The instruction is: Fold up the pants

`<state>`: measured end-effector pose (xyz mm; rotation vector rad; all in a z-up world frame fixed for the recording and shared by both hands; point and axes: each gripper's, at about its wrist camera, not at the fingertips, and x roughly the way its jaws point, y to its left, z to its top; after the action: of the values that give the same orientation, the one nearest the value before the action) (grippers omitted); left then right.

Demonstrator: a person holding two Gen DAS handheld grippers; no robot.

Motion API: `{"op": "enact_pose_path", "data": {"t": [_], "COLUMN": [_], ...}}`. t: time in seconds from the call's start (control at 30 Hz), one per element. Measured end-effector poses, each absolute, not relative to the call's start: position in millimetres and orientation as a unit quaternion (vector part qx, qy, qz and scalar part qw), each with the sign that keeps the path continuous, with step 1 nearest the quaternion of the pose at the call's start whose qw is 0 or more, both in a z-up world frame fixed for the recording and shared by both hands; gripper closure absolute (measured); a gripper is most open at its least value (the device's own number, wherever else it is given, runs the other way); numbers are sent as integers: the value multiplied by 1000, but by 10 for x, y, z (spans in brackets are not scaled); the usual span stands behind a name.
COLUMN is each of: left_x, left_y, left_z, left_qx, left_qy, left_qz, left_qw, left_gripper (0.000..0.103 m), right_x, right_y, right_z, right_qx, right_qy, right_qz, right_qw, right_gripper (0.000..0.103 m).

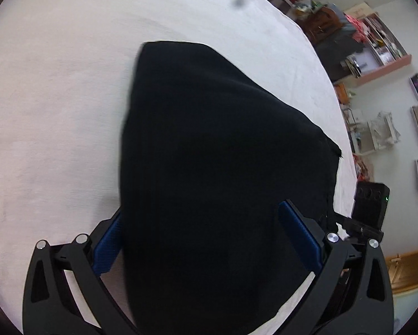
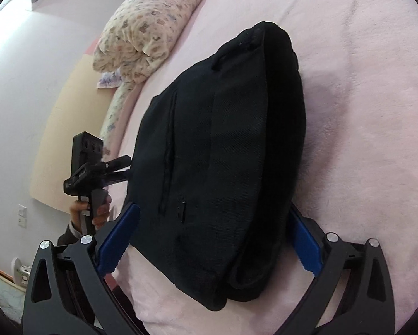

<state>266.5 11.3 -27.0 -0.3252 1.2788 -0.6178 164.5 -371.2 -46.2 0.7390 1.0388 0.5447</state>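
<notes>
The black pants (image 1: 209, 139) lie folded into a thick bundle on the pale pink bed sheet (image 1: 55, 111). My left gripper (image 1: 202, 209) is open, its blue pads (image 1: 108, 248) standing wide on either side of the bundle's near end. In the right wrist view the same pants (image 2: 223, 139) show a pocket seam and stacked layers. My right gripper (image 2: 214, 208) is open too and straddles the bundle from the opposite side. A hand (image 2: 97, 212) holds the left gripper (image 2: 89, 167) at the bundle's far edge. The right gripper's body (image 1: 370, 206) shows past the pants.
A rolled floral duvet (image 2: 150, 28) lies along the bed's far edge by the wall. A beige headboard panel (image 2: 66, 128) is behind it. Past the other bed edge, cluttered shelves (image 1: 376, 55) line a wall. Bare sheet (image 2: 362, 83) surrounds the pants.
</notes>
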Motion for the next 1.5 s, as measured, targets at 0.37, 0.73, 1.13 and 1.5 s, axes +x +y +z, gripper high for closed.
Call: {"op": "enact_pose_path", "data": {"t": [0.37, 0.73, 1.13, 1.5], "left_x": [2591, 2542, 2358, 2307], "left_y": [113, 250, 342, 107], "left_z": [-313, -231, -64, 269], "left_qx": [-183, -177, -207, -230], "left_qy": [577, 577, 513, 444], "left_qz": [-294, -247, -271, -318], "left_qw": [740, 758, 788, 806], "left_gripper": [3, 62, 86, 87], "right_x": [1695, 1664, 1742, 1711], "right_y": [-3397, -3772, -3747, -3993], "right_z": [-496, -644, -572, -332], "right_qx": [262, 363, 405, 440], "right_qy": [488, 456, 400, 327], "right_qz": [219, 226, 257, 263], "right_qw": [803, 781, 781, 794], "right_gripper": [6, 57, 66, 67]}}
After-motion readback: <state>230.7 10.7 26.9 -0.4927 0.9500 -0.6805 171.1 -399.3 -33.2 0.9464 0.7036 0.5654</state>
